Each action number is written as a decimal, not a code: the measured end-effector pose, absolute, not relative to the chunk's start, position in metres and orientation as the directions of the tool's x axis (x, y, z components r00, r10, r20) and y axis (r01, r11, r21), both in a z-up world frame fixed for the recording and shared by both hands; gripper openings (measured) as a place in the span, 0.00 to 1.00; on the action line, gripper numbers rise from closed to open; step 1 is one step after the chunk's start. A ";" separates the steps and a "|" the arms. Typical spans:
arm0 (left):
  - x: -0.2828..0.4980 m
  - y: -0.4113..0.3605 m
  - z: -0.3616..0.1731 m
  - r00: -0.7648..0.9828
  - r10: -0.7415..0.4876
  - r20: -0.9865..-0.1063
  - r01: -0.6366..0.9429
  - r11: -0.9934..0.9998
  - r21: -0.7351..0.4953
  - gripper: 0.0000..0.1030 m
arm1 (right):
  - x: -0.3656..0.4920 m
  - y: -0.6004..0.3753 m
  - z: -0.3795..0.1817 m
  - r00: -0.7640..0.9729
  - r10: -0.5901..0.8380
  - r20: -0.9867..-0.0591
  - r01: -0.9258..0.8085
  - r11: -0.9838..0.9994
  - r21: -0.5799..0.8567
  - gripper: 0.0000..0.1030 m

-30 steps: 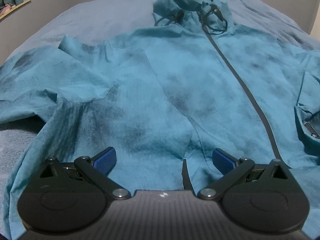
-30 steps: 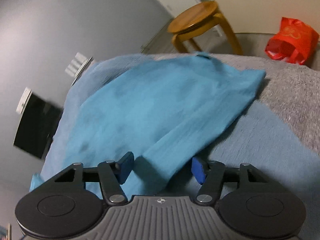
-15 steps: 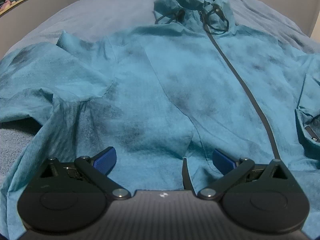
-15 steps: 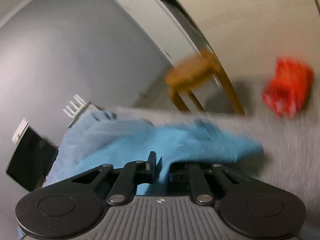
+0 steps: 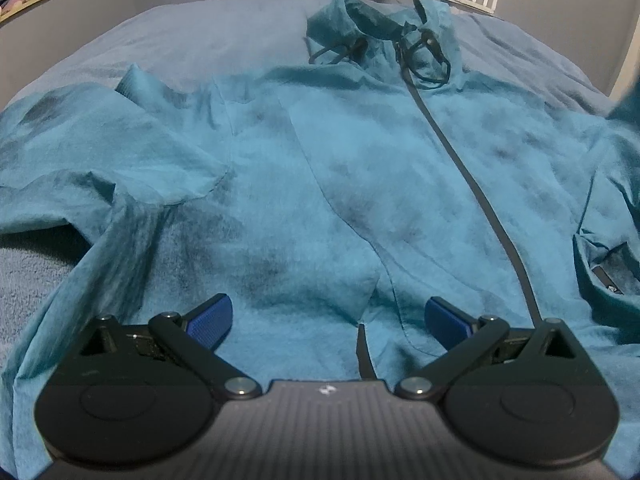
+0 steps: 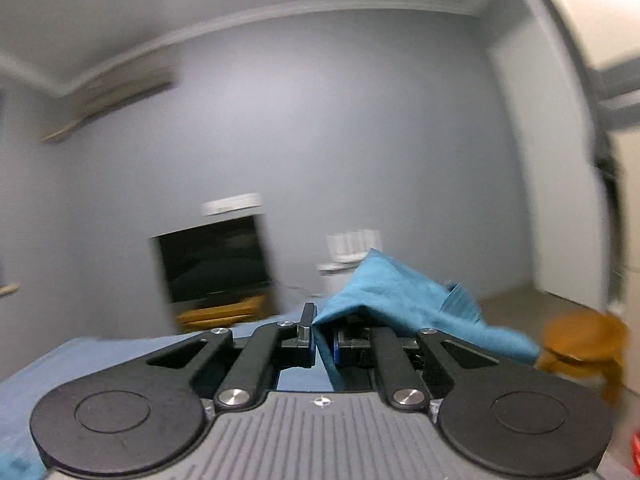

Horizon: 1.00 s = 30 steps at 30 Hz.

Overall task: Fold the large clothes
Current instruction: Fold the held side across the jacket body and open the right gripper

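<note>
**Right gripper yanks a sleeve up off the bed, left one just hovers**

Since a second ago the right gripper (image 6: 322, 344) has clamped down and swung up: back then its jaws sat wide around a fold of blue cloth lying on the bed, now they're pinched tight on the sleeve (image 6: 404, 300) and the camera looks level across the room. Cloth drapes off to the right of the fingers, blurry from the motion. Past it there's a dark TV (image 6: 214, 258) against the grey wall, a white router (image 6: 352, 246) next to it, and a wooden stool (image 6: 580, 340) low on the right.

Left gripper (image 5: 326, 320) has barely budged. Jaws are wide, nothing between them, hanging just over the hem of the jacket (image 5: 320, 184). That jacket is spread front-up on the bed (image 5: 192, 28), dark zipper (image 5: 476, 192) running up toward the collar, with the hood cords (image 5: 420, 56) bunched at the far end. One sleeve lies folded over on the left side; the right edge of the jacket is lifted out of frame.
</note>
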<state>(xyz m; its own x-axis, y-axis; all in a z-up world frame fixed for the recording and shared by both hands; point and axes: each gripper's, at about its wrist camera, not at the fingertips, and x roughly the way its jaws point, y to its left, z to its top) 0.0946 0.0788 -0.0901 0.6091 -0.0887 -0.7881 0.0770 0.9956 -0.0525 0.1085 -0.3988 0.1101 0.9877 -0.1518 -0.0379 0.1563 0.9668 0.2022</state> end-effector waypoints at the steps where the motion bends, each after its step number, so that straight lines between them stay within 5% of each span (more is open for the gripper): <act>1: 0.094 0.079 -0.090 0.611 -0.091 -0.786 0.078 0.995 -0.055 1.00 | 0.116 -0.377 0.114 0.994 -0.102 -0.038 0.107 0.977 0.183 0.08; 9: 0.089 0.083 -0.088 0.621 -0.112 -0.775 0.080 0.994 -0.079 1.00 | 0.161 -0.225 0.082 0.965 0.216 -0.146 -0.205 0.975 0.085 0.06; 14: 0.087 0.084 -0.088 0.624 -0.118 -0.772 0.081 0.993 -0.086 1.00 | 0.182 -0.149 0.018 0.877 0.351 -0.327 -0.316 0.936 0.156 0.06; 18: 0.086 0.085 -0.087 0.627 -0.127 -0.769 0.081 0.992 -0.098 1.00 | 0.175 -0.172 -0.005 0.889 0.304 -0.343 -0.233 0.944 0.233 0.19; 20: 0.088 0.083 -0.085 0.622 -0.115 -0.774 0.070 0.993 -0.091 1.00 | 0.169 -0.189 -0.013 0.901 0.254 -0.352 -0.169 0.952 0.254 0.34; 30: 0.166 0.055 -0.024 0.662 -0.202 -0.721 0.125 0.979 -0.160 1.00 | 0.149 -0.250 -0.045 0.904 0.157 -0.398 -0.087 0.978 0.188 0.53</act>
